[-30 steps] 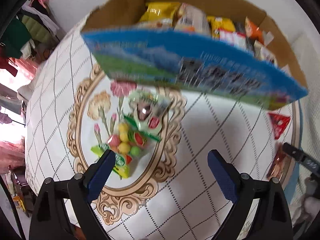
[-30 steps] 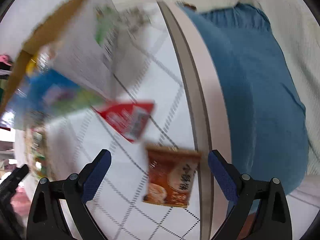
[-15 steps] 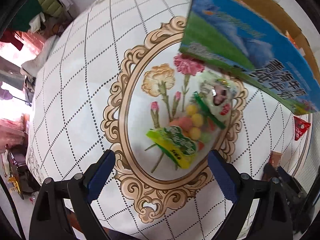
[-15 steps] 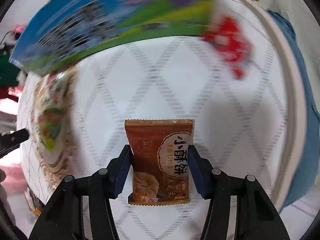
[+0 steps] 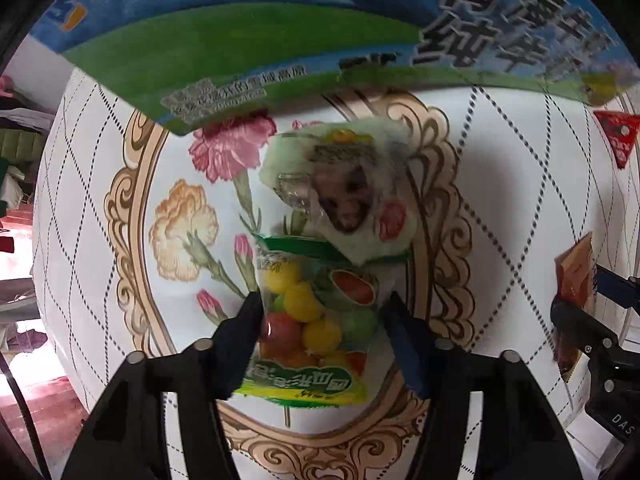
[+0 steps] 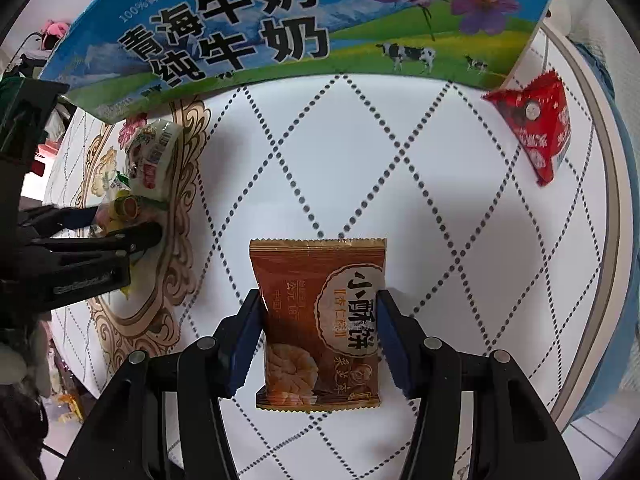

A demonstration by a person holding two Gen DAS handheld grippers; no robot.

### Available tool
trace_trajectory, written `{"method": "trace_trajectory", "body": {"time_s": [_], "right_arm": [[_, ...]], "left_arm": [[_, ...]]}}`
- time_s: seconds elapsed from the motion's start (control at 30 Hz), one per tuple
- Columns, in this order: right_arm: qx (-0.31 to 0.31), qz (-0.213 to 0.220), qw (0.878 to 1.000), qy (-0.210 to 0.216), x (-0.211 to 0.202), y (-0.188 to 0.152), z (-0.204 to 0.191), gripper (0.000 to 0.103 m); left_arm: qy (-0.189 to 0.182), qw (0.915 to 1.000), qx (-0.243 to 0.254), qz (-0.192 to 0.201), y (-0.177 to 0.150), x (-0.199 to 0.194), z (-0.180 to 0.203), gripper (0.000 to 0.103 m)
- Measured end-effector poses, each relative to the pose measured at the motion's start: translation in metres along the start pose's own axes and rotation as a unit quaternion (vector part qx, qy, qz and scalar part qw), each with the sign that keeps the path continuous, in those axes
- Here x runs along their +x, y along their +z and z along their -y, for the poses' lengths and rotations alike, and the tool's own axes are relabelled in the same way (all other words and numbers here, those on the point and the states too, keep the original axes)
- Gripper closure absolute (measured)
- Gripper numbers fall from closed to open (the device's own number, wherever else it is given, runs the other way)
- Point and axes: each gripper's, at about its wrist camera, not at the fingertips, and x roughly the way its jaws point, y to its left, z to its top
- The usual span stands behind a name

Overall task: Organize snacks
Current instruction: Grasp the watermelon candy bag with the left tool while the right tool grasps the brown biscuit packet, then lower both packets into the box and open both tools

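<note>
A clear bag of coloured fruit candies [image 5: 312, 304] lies on the table's flower medallion. My left gripper [image 5: 324, 312] points down over it, its jaws closing, and both pads touch the bag's sides. A pale green snack packet [image 5: 344, 192] overlaps the bag's far end. My right gripper [image 6: 320, 312] is shut on a brown biscuit packet [image 6: 316, 280] that rests on the white table [image 6: 400, 160]. The right wrist view also shows the left gripper [image 6: 132, 220] at the candy bag [image 6: 120, 208].
A blue and green milk carton box [image 6: 280, 32] stands along the far side of the table, close behind both packets. A red packet [image 6: 536, 124] lies near the table's right rim. Beyond that rim is blue fabric [image 6: 628, 200].
My left gripper came down onto the candy bag and its jaws narrowed from wide open to the bag's sides. My right gripper swung over the brown biscuit packet, shut on it and now holds still.
</note>
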Motion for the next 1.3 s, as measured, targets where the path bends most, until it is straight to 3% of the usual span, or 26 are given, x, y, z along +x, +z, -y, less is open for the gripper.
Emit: {"method": "trace_trajectory", "body": {"time_s": [0.1,0.2,0.3,0.57,0.63,0.67,0.87,0.97,1.17,1.3], "right_arm": [[0.007,-0.011,1.0,0.008,0.003,-0.006,-0.003,0.045],[0.015,-0.023,0.999,0.02,0.004,-0.018,-0.002,0.045],[0.017,-0.031,0.999,0.02,0.009,-0.027,-0.002,0.044],[0.023,-0.045,0.999,0.017,0.012,-0.029,-0.017,0.033],[0.015,-0.045,0.999,0.007,0.018,-0.025,-0.023,0.033],[0.01,-0.044,0.999,0.0,0.019,-0.028,-0.027,0.033],[-0.007,-0.028,0.999,-0.028,0.029,-0.039,-0.045,0.033],[-0.011,-0.018,0.999,-0.042,0.031,-0.043,-0.048,0.041],[-0.007,0.002,1.0,-0.019,0.014,-0.05,-0.048,0.044],[-0.007,0.019,1.0,0.005,-0.009,-0.046,-0.052,0.044]], "left_arm": [[-0.037,0.9981,-0.043,-0.025,-0.026,-0.001,-0.006,0.054],[-0.102,0.9856,-0.117,-0.066,-0.057,0.007,-0.018,0.054],[-0.131,0.9768,-0.15,-0.077,-0.072,0.018,-0.023,0.054],[-0.11,0.9819,-0.135,-0.074,-0.072,0.027,-0.01,0.051],[-0.104,0.9835,-0.131,-0.07,-0.072,0.023,-0.004,0.051],[-0.102,0.984,-0.128,-0.07,-0.056,0.028,0.008,0.051],[-0.092,0.9854,-0.127,-0.067,-0.053,0.026,0.02,0.051],[-0.084,0.9869,-0.124,-0.06,-0.055,0.02,0.022,0.055],[-0.09,0.9892,-0.109,-0.038,-0.054,-0.007,0.031,0.057],[-0.102,0.9903,-0.095,-0.002,-0.043,-0.045,0.038,0.057]]}}
